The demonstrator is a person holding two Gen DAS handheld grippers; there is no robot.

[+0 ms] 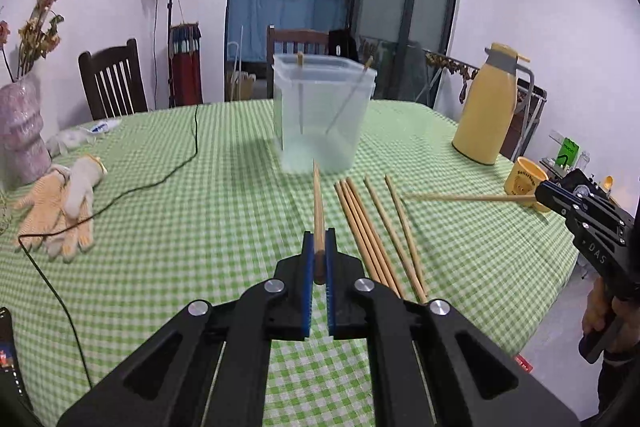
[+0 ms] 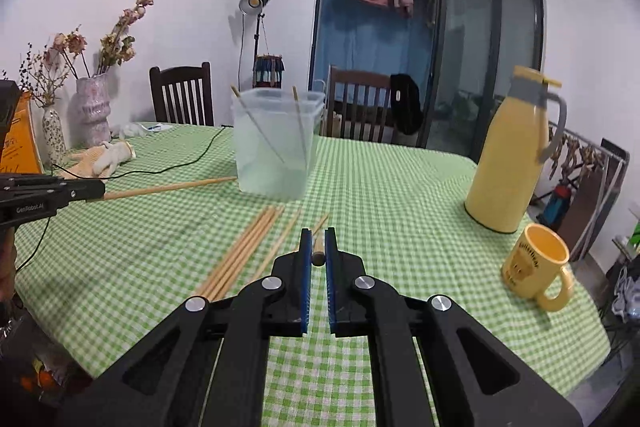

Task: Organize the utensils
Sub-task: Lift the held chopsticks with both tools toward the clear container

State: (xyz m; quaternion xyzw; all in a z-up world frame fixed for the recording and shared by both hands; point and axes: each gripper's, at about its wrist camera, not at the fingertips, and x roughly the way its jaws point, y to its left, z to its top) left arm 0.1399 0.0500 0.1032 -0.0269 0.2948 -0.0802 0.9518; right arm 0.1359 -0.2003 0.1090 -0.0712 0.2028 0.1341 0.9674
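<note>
- Left claw (image 1: 319, 247) clamped on one wooden chopstick (image 1: 318, 203); stick runs straight out between the blue pads toward the translucent plastic tub (image 1: 322, 111).
- Right claw (image 2: 319, 247) clamped on a second chopstick (image 2: 319, 245), butt end between its pads.
- Loose chopsticks (image 1: 370, 231) lie on the counter (image 1: 200, 227) between the claws; two stand in the tub.

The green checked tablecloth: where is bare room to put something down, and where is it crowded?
The tablecloth lies bare between the black cable and the loose chopsticks, and between the clear container and the yellow thermos. It is crowded at the chopsticks, at the gloves, and around the yellow mug.
</note>
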